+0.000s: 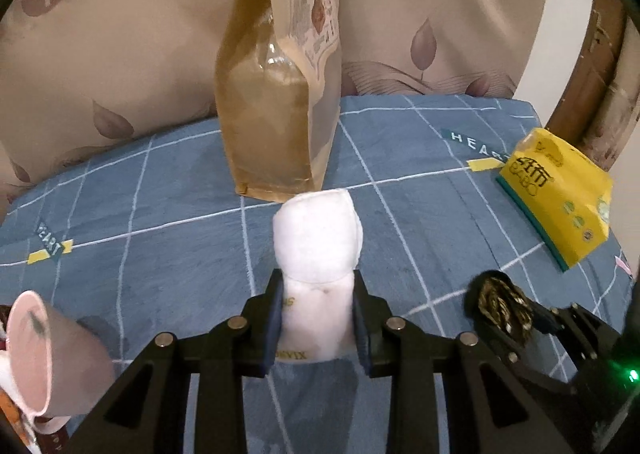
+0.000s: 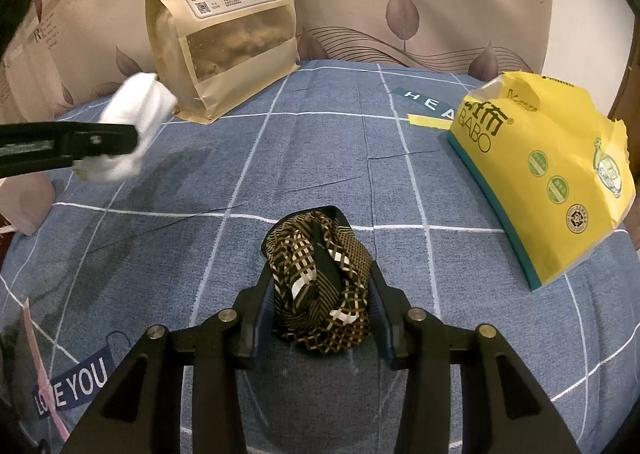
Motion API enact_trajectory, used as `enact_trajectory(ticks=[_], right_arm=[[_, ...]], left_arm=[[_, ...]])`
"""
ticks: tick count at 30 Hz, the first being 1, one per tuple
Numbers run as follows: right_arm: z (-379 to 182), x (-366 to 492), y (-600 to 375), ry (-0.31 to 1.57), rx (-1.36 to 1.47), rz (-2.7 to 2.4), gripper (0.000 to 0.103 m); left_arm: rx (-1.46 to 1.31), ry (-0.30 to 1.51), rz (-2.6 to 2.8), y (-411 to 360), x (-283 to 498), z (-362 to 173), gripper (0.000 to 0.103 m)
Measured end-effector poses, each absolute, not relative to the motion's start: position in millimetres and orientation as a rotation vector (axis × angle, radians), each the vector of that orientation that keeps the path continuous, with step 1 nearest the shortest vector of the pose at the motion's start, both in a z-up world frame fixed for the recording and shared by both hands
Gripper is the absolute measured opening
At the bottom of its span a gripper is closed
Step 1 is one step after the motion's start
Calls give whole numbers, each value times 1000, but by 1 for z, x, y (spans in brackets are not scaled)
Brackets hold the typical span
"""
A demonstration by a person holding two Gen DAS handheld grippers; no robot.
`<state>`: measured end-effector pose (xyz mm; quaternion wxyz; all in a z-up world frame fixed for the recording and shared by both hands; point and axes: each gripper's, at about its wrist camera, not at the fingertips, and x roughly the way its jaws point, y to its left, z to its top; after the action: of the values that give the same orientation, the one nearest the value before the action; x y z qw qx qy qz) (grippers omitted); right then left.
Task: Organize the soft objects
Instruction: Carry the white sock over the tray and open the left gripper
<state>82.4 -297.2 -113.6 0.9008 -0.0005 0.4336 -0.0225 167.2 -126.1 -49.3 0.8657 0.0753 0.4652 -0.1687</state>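
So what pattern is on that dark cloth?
Brown, black and white checks on the rolled cloth, clearest in the right wrist view.

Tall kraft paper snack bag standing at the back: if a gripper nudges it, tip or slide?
The tall kraft paper snack bag probably tips: it stands high on a narrow base, on soft blue checked bedding. Its contents appear to fill only the lower part, which may steady it somewhat. The thin upper paper would likely crumple under a push.

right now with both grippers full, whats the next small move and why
Probably carry the white rolled sock in the left gripper forward and set it beside the upright brown paper bag; the sock is gripped above the blue checked bedsheet.
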Motion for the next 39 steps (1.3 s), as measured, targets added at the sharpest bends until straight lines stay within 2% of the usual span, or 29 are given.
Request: enact_trajectory(ticks=[23, 39], right_arm=[[-112, 83, -295, 898, -15, -55, 41], [-112, 83, -296, 898, -25, -60, 41]], left_arm=[[211, 908, -369, -59, 96, 22, 30], [153, 862, -143, 73, 79, 55, 30]])
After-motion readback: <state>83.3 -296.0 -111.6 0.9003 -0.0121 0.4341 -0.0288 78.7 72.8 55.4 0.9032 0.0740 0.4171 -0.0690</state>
